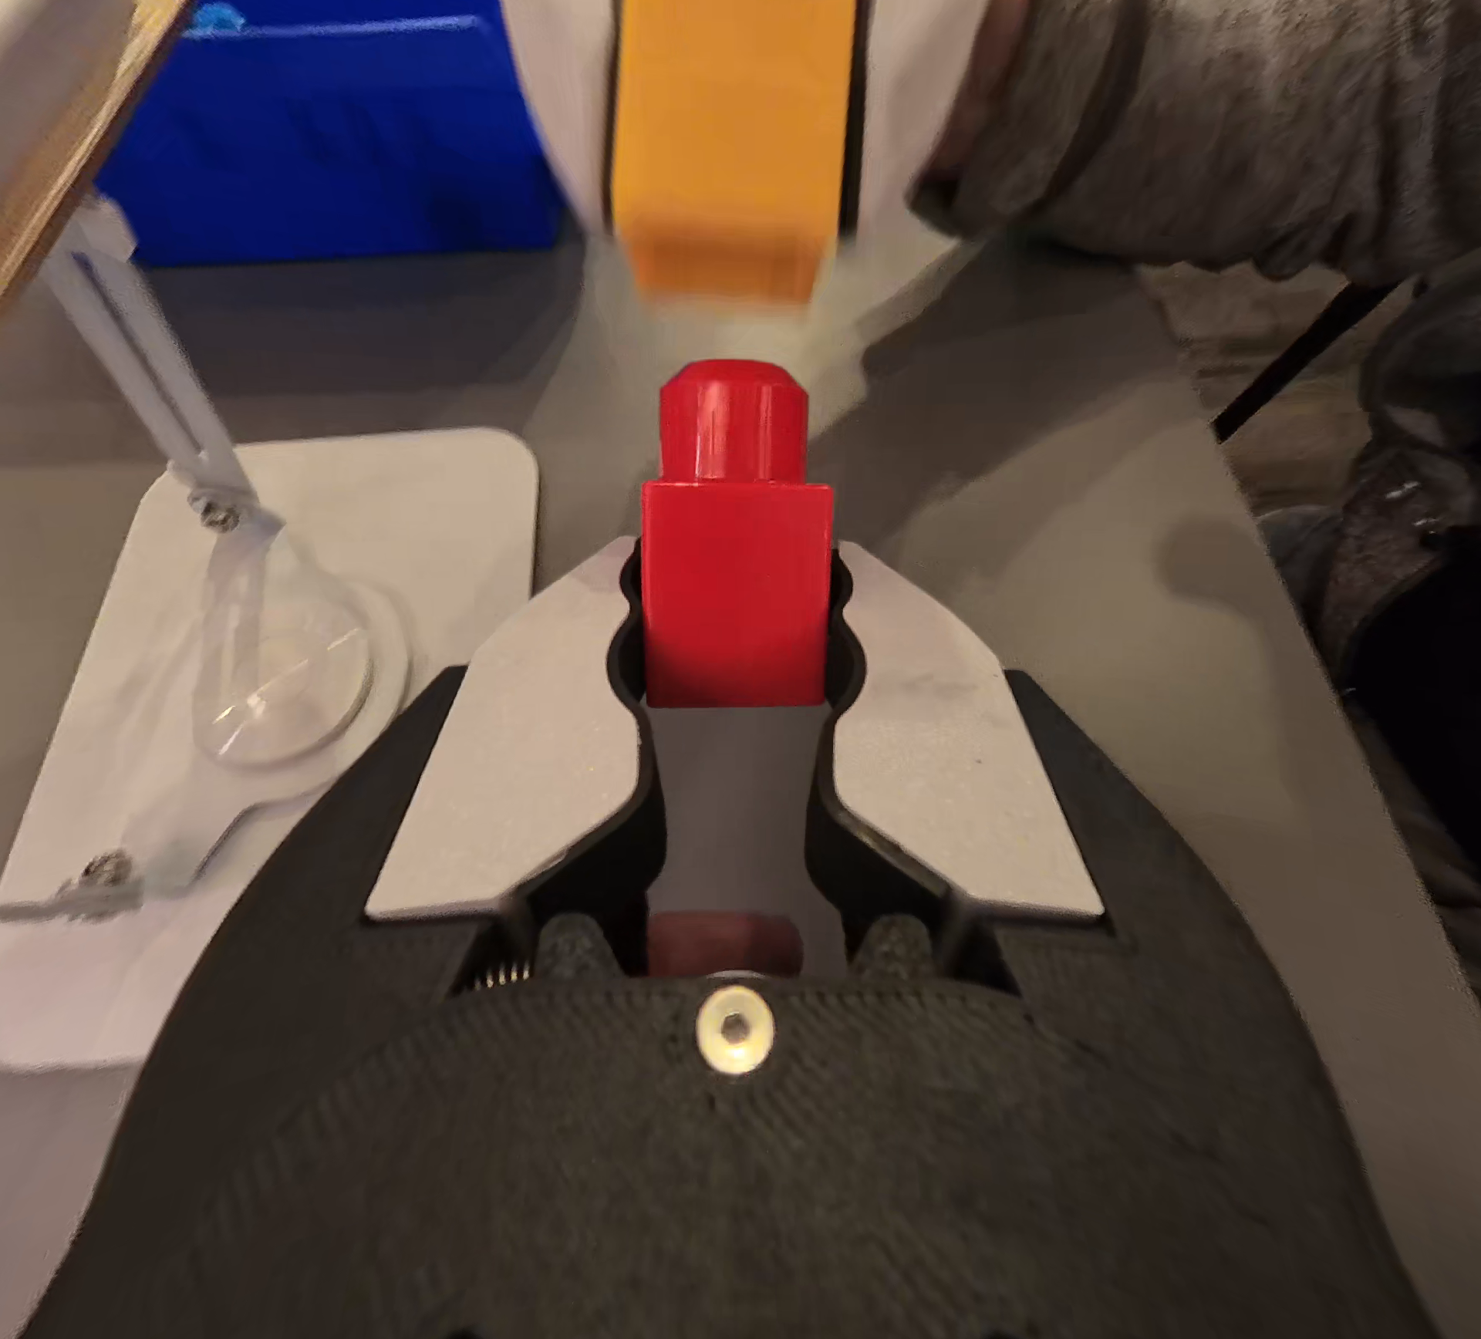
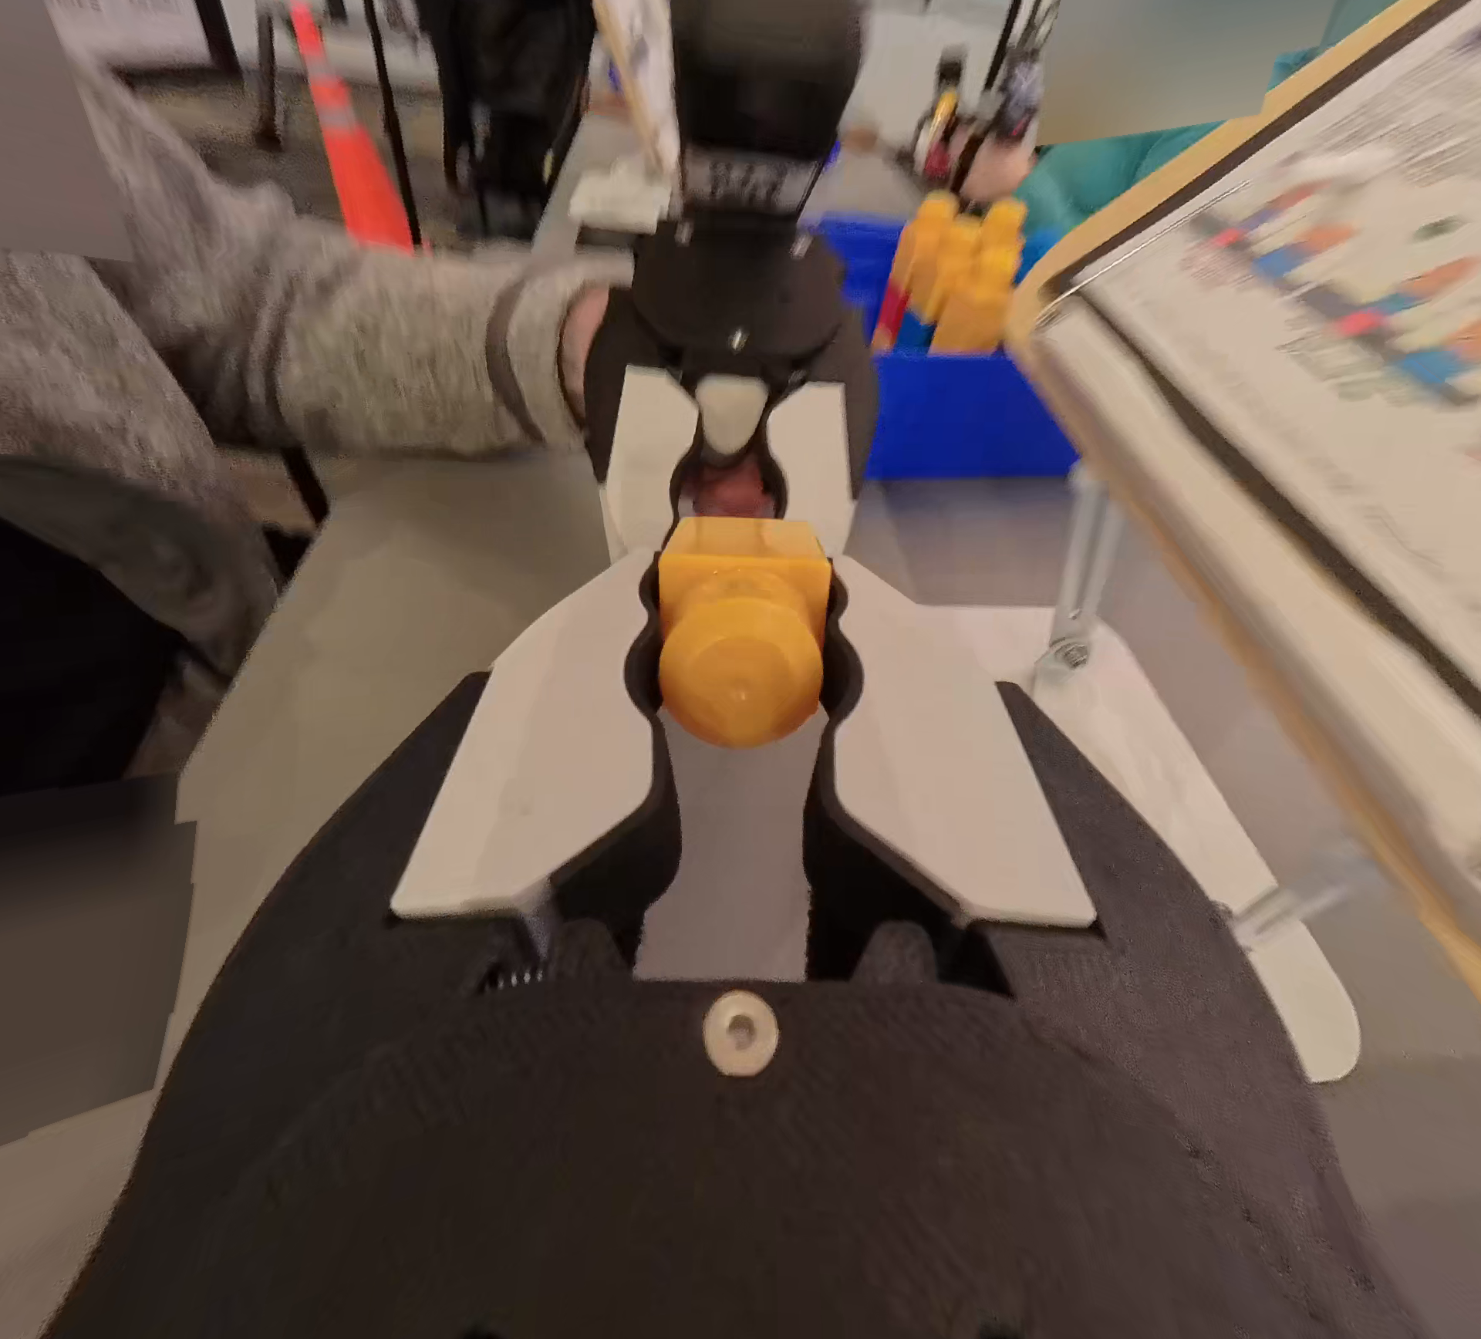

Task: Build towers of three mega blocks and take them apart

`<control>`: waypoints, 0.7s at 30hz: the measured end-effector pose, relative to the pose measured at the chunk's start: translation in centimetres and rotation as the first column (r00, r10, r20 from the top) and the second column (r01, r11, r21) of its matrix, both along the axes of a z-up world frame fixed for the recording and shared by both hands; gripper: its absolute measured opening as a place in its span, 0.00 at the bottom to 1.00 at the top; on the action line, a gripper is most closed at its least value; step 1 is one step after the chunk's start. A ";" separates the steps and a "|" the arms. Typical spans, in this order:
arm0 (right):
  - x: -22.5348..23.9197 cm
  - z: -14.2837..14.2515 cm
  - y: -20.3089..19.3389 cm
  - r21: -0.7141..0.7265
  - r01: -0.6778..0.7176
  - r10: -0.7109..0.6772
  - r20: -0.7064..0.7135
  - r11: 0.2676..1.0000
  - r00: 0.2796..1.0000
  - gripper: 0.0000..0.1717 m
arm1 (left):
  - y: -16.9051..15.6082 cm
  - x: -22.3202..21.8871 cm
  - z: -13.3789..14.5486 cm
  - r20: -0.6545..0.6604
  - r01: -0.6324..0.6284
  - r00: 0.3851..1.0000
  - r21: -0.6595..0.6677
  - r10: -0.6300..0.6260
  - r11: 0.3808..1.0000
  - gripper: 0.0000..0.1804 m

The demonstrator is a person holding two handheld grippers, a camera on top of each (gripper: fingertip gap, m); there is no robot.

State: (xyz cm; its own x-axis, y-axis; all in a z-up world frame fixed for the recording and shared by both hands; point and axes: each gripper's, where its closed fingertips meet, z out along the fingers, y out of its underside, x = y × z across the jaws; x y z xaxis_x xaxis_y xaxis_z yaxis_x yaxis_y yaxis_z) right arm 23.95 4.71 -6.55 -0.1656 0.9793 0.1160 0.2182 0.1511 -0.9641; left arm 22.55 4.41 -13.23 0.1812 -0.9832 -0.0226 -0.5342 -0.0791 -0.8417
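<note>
Left tongs (image 1: 733, 611) clamped on red block (image 1: 733, 579), stud out; right tongs (image 2: 741, 627) clamped on orange block (image 2: 741, 627), hollow end facing stud, for mating.

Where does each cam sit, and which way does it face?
Left wrist view: on the left gripper, looking along its fingers at its red block; the right gripper and a grey sleeve opposite.
Right wrist view: on the right gripper, over its orange block, facing the left gripper.
Shared: both grippers, orange block, blue bin.
</note>
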 end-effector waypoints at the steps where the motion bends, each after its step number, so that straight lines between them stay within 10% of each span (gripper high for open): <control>1: 1.1 1.2 0.6 -0.035 0.006 -0.008 -0.055 0.999 0.998 0.21 | 0.2 -0.3 0.2 0.016 -0.011 1.000 0.001 0.011 1.000 0.22; 9: 9.5 4.4 5.4 0.115 0.235 -0.236 -0.004 0.965 0.972 0.21 | 0.5 -0.7 0.9 0.051 -0.019 0.999 0.002 0.018 1.000 0.22; 21: 22.1 -3.4 16.1 0.218 0.379 -0.435 0.534 0.899 0.725 0.21 | 0.1 0.2 0.4 0.040 0.012 0.999 -0.004 -0.012 1.000 0.22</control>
